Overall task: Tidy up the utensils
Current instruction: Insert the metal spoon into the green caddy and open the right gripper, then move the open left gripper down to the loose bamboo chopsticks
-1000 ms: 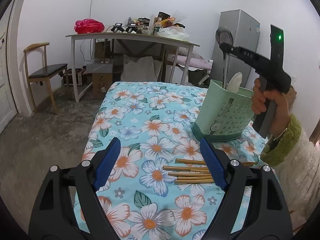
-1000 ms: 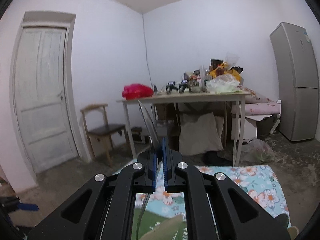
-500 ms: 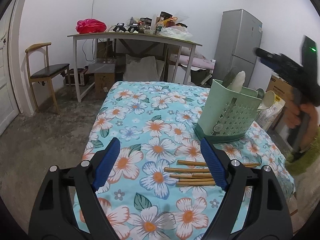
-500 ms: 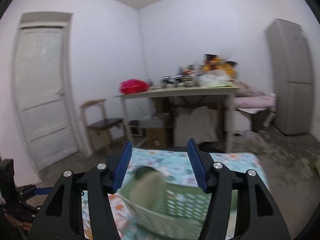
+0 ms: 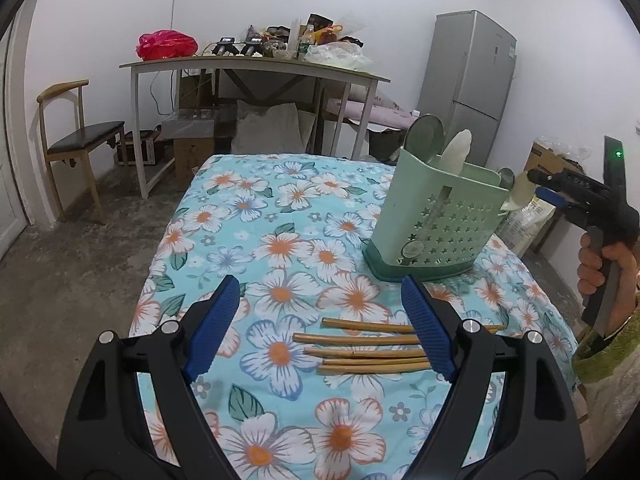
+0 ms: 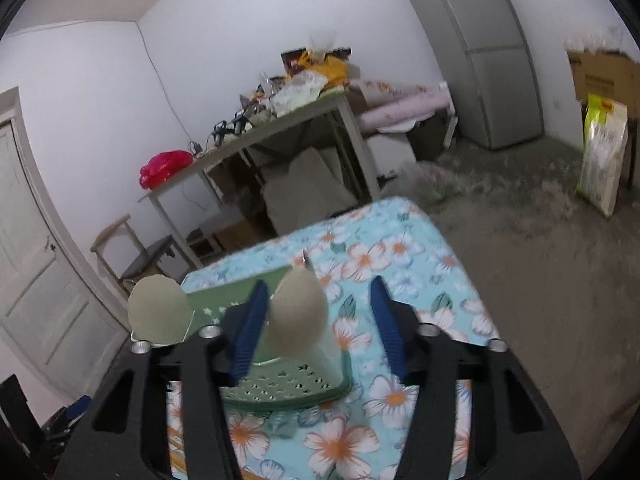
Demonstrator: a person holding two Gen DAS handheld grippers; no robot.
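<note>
A green perforated utensil holder (image 5: 436, 220) stands on the floral tablecloth (image 5: 280, 240), with a metal ladle (image 5: 424, 136) and pale spoons (image 5: 456, 152) standing in it. Several wooden chopsticks (image 5: 368, 348) lie side by side on the cloth in front of it. My left gripper (image 5: 320, 328) is open and empty, low over the cloth just before the chopsticks. My right gripper (image 6: 316, 328) is open and empty, close above the holder (image 6: 280, 384), with a pale spoon bowl (image 6: 300, 316) between its fingers. It also shows in the left wrist view (image 5: 548, 188), to the right of the holder.
A cluttered side table (image 5: 256, 68) with a red bag (image 5: 166, 44) stands behind, a wooden chair (image 5: 76, 140) at left and a grey fridge (image 5: 472, 84) at right. A cardboard box (image 6: 600, 76) and a yellow bag (image 6: 604, 160) stand on the floor at right.
My right gripper was shut on a ladle above the holder; it opened, left the ladle in the holder and dropped to the holder's right side. The left gripper stayed put.
</note>
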